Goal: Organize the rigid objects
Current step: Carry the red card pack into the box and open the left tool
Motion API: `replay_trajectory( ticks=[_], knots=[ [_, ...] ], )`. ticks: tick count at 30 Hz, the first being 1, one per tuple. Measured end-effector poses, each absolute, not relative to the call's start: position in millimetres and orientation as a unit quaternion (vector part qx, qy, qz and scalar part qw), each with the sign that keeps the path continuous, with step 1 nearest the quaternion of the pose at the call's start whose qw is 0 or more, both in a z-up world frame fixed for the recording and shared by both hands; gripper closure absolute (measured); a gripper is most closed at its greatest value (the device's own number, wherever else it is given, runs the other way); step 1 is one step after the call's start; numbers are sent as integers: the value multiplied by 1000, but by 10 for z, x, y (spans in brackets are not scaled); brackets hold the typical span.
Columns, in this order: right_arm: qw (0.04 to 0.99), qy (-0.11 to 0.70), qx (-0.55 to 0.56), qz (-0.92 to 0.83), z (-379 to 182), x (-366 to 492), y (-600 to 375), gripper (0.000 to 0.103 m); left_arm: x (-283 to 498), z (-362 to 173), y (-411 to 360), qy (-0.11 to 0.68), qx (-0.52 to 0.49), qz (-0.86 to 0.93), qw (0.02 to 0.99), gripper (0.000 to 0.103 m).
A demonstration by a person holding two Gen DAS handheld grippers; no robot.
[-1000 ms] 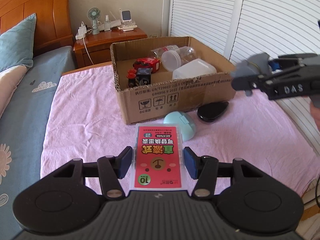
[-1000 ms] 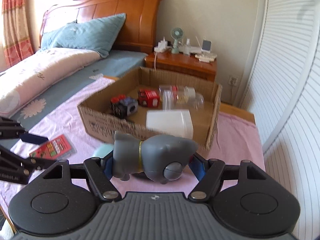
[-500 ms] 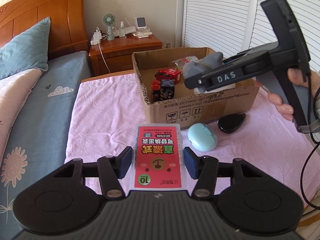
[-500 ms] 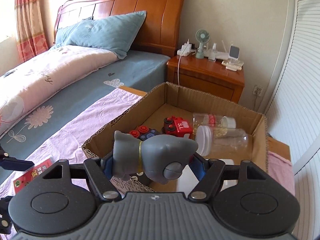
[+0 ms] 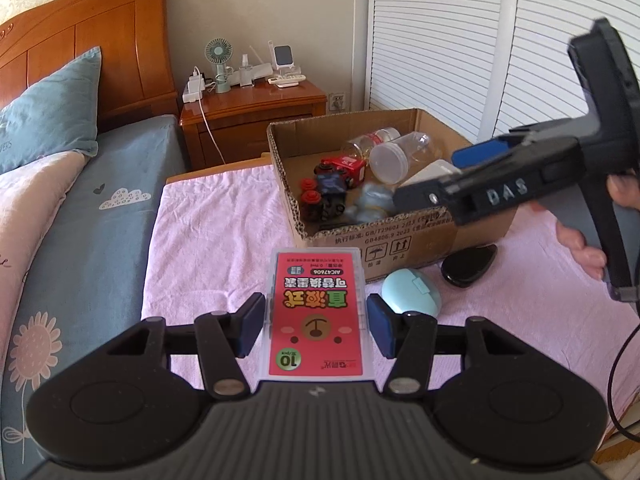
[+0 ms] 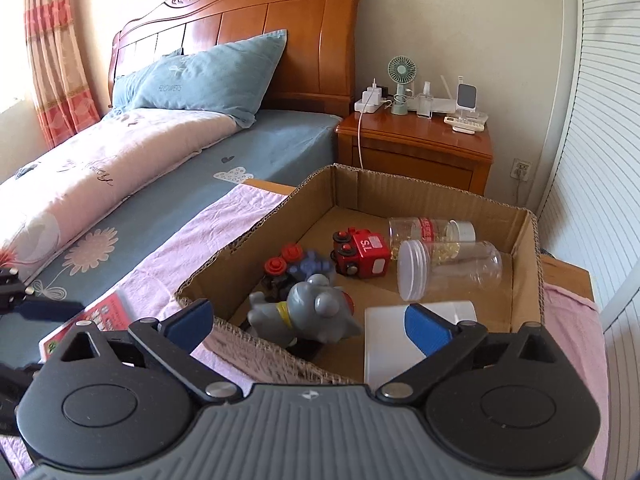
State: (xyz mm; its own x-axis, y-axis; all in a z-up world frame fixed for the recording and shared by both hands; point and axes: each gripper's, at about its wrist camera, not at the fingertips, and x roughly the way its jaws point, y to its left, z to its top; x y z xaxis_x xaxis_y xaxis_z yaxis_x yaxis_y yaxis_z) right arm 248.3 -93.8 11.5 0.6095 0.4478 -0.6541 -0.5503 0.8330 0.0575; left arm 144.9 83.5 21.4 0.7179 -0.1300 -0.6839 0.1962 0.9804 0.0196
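My left gripper (image 5: 316,326) is shut on a clear case with a red card (image 5: 316,312), held above the pink cloth. My right gripper (image 6: 308,322) is open and empty over the near edge of the cardboard box (image 6: 436,196). A grey toy animal (image 6: 312,312) lies inside the box just below it, blurred in the left wrist view (image 5: 370,202). The box (image 5: 416,240) also holds a red toy car (image 6: 362,252), a dark toy with red wheels (image 6: 288,268), two clear jars (image 6: 448,268) and a white container (image 6: 400,344).
A mint round case (image 5: 412,292) and a black oval object (image 5: 468,266) lie on the pink cloth (image 5: 216,240) in front of the box. A bed (image 6: 160,168) is to the left, a wooden nightstand (image 6: 416,152) behind, and slatted doors (image 5: 440,40) to the right.
My right gripper moved over the box and opened, and the grey toy animal dropped into the box. My left gripper keeps its hold on the red card case.
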Motion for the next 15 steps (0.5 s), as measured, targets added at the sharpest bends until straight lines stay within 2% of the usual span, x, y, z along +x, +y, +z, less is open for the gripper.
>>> replay_trajectory(
  ticks=[8, 15],
  knots=[
    [900, 341, -72, 261, 213, 2150, -1115, 0, 1641, 413, 710, 350, 59, -99, 930, 49],
    [908, 338, -69, 238, 223, 1956, -1249, 0, 2125, 542, 555, 343, 59, -107, 931, 48]
  ],
)
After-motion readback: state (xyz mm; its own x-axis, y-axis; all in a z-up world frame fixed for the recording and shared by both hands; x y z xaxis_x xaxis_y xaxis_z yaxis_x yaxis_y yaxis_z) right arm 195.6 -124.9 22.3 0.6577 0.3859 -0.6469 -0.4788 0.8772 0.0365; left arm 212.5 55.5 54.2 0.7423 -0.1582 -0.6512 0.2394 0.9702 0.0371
